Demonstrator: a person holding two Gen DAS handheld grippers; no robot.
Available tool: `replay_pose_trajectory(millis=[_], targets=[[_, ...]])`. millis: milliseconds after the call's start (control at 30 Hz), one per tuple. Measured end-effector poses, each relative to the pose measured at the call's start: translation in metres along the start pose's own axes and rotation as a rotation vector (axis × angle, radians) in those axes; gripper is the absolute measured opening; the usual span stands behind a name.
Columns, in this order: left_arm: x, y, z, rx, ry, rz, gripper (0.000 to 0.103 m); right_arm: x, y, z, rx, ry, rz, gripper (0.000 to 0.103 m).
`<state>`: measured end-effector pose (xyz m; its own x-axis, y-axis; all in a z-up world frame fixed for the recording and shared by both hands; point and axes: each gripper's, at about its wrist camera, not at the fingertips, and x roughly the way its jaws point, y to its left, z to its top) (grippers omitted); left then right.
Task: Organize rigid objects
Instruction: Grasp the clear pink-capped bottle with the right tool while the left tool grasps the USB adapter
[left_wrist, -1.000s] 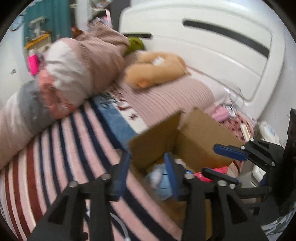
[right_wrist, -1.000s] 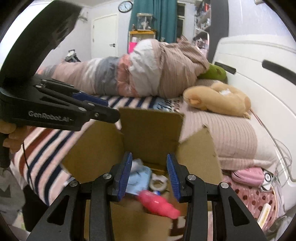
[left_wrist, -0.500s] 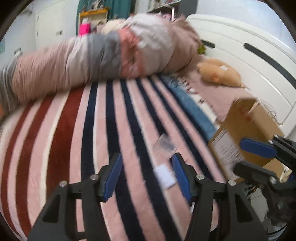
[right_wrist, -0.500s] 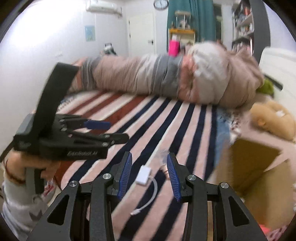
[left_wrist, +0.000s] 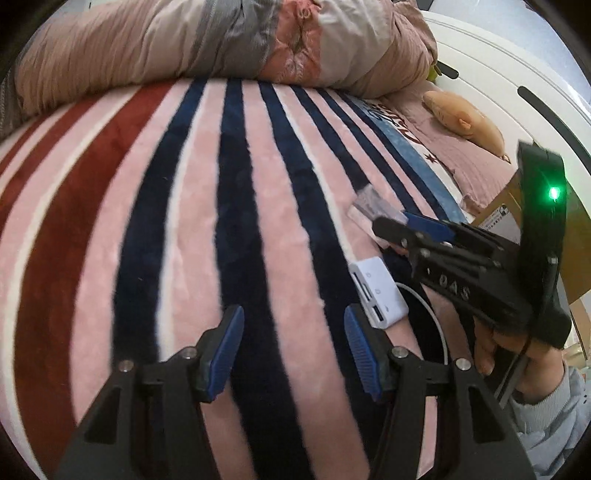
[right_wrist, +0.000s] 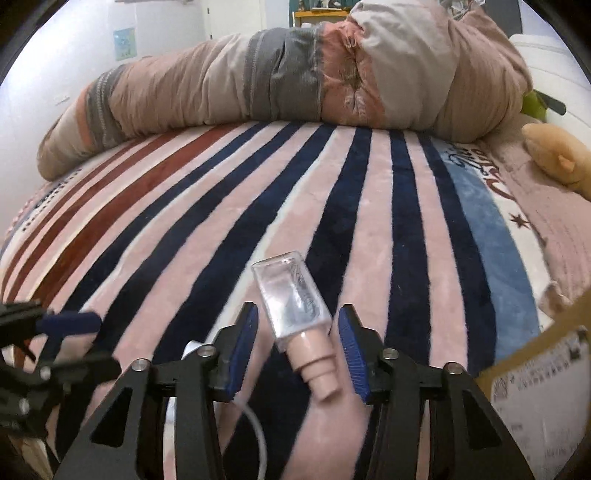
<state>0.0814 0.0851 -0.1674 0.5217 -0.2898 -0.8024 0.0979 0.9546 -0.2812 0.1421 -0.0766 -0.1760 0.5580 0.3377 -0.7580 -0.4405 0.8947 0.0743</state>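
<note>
A clear flat bottle (right_wrist: 291, 299) with a pink cap lies on the striped blanket (right_wrist: 332, 206), cap toward the camera. My right gripper (right_wrist: 297, 343) straddles it; its jaws are closing, with a gap still on each side of the bottle. A white adapter hub (left_wrist: 378, 291) with a white cable (left_wrist: 439, 325) rests just right of my left gripper (left_wrist: 293, 347), which is open over bare blanket with nothing between its fingers. The left wrist view also shows the right gripper (left_wrist: 402, 229) over the bottle (left_wrist: 369, 206). The left gripper (right_wrist: 88, 339) appears at the right wrist view's left edge.
A cardboard box (right_wrist: 535, 365) stands at the bed's right edge, also seen as the box (left_wrist: 506, 218) behind the right gripper. A rolled duvet (right_wrist: 295, 81) lies across the far side. A tan plush toy (left_wrist: 465, 118) rests on the pillow by the white headboard (left_wrist: 517, 74).
Both grippers swung away from the cardboard box and came down over the striped blanket. The right one now straddles the bottle. The left one opened wider and sits beside the adapter.
</note>
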Motion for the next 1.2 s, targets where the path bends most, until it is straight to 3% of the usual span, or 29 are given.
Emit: replay_pose_trajectory(millis=[67, 267, 400, 600, 633, 700, 767, 867, 967, 1033, 1067, 1133, 1167, 1200], targets=[[0.004, -0.006, -0.002, 0.005, 0.009, -0.026, 0.053, -0.003, -0.002, -0.002, 0.006, -0.003, -0.004, 0.031], [0.016, -0.031, 0.002, 0.056, 0.025, -0.036, 0.055, -0.03, -0.002, -0.023, 0.021, 0.044, -0.124, 0.031], [0.022, -0.049, 0.005, 0.068, 0.033, -0.097, 0.055, -0.042, 0.005, -0.035, -0.03, 0.04, -0.191, 0.031], [0.035, -0.057, 0.008, 0.086, 0.007, -0.051, 0.051, -0.045, 0.006, -0.041, -0.072, 0.032, -0.261, 0.031], [0.037, -0.057, 0.008, 0.092, 0.003, -0.049, 0.049, -0.045, 0.005, -0.041, -0.076, 0.031, -0.261, 0.031], [0.037, -0.059, 0.007, 0.11, -0.005, -0.038, 0.035, -0.046, 0.005, -0.041, -0.074, 0.034, -0.253, 0.031], [0.031, -0.054, 0.005, 0.109, -0.006, -0.036, 0.029, -0.047, 0.005, -0.042, -0.068, 0.038, -0.234, 0.031], [0.021, -0.043, 0.002, 0.092, -0.003, -0.022, 0.011, -0.049, 0.005, -0.043, -0.043, 0.044, -0.187, 0.031], [0.011, -0.027, 0.0, 0.078, -0.008, 0.033, 0.011, -0.053, 0.004, -0.044, -0.007, 0.056, -0.119, 0.031], [0.005, -0.015, 0.0, 0.044, 0.003, -0.006, 0.011, -0.056, 0.007, -0.047, -0.008, 0.057, -0.108, 0.031], [0.004, -0.012, 0.0, 0.029, 0.001, -0.018, 0.014, -0.057, 0.008, -0.047, -0.015, 0.053, -0.119, 0.031], [0.007, -0.015, 0.002, 0.022, 0.001, -0.015, 0.035, -0.056, 0.009, -0.049, -0.02, 0.049, -0.14, 0.031], [0.009, -0.018, 0.003, 0.029, -0.003, -0.014, 0.05, -0.056, 0.009, -0.05, -0.018, 0.049, -0.147, 0.031], [0.013, -0.025, 0.004, 0.044, -0.007, -0.02, 0.058, -0.056, 0.008, -0.051, -0.016, 0.046, -0.148, 0.031]])
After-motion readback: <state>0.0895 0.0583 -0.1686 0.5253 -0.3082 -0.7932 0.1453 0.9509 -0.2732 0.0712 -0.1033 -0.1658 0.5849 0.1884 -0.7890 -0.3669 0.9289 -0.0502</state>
